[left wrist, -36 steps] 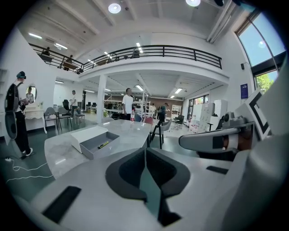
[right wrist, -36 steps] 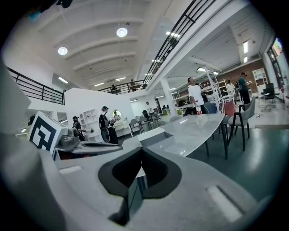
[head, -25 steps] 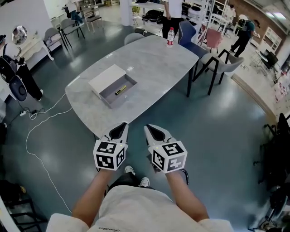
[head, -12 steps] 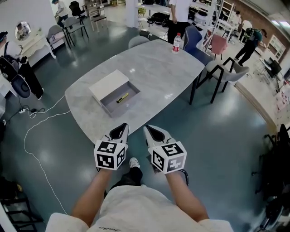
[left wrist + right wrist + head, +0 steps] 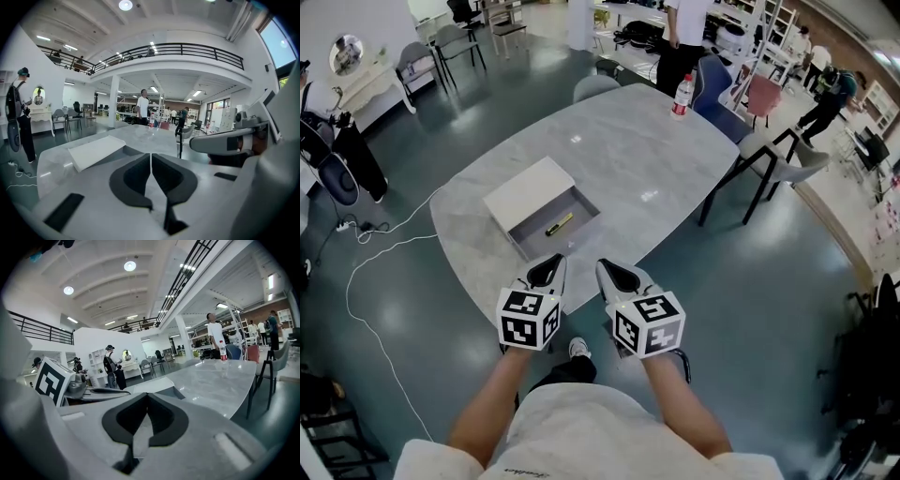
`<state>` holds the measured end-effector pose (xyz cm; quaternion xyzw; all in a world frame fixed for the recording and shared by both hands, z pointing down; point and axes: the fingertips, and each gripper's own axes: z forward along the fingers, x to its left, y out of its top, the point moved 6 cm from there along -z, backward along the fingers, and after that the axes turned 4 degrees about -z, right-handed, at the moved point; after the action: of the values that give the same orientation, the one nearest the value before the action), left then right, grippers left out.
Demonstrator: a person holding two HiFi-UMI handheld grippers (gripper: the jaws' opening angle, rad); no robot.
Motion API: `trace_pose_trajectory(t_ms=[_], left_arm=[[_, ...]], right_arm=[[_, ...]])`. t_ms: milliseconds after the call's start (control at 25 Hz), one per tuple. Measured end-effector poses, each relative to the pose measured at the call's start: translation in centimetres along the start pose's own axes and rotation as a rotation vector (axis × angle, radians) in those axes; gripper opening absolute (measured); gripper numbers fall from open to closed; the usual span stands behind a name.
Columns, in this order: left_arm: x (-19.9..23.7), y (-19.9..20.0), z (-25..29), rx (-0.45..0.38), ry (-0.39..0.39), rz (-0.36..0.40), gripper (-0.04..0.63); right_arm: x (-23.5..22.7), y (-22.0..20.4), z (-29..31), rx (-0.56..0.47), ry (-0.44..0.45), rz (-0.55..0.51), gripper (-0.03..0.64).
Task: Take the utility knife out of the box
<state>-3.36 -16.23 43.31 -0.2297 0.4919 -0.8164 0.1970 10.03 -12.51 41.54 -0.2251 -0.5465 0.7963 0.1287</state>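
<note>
The pale marble worktop (image 5: 647, 150) runs away toward 1 o'clock in the head view. On its near part, at 12 o'clock from the two claws, sits the open grey box (image 5: 534, 234), with its white cover (image 5: 528, 194) touching it on the 10 o'clock side. The yellow utility knife (image 5: 560, 224) lies flat on the floor of the box, near the middle, its length running from 8 to 2 o'clock. Nothing is touching it.

The left claw (image 5: 547, 270) and the right claw (image 5: 614, 272) are held side by side over the near rim of the worktop, just short of the box, each pointing toward 12 o'clock and tilted a little downward. In the left gripper view its jaws are pressed together with only a hairline seam between them and nothing in it. In the right gripper view its jaws meet at the tips, likewise pinching nothing. Both claws are apart from the box and from each other.

At the far end of the worktop, toward 1 o'clock, a clear bottle (image 5: 682, 97) with a red label stands upright. A person (image 5: 680, 28) stands just beyond it. A grey chair (image 5: 595, 86) is tucked in at the far 11 o'clock edge. A white cable (image 5: 366, 281) loops over the dark floor (image 5: 769, 309) at 9 o'clock
</note>
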Motion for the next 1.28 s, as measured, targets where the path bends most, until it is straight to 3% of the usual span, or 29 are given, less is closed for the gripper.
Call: trace_pose_trajectory(t_ms=[440,800,1280], left_arm=[[5.5,1.4,5.8,0.075,0.000,0.010,0.020],[9.3,-0.2,10.5,0.265,-0.038,0.111,0.021],[10.6,-1.1,15.0,0.431,-0.071,0.241,0.025]], right_arm=[[-2.6,2.6,7.3,0.054,0.010,-0.016,0.005],[-3.5,3.8,12.3,0.096,0.023,-0.029,0.005],[-5.2,4.6,15.2,0.129,0.051,-0.043,0.005]])
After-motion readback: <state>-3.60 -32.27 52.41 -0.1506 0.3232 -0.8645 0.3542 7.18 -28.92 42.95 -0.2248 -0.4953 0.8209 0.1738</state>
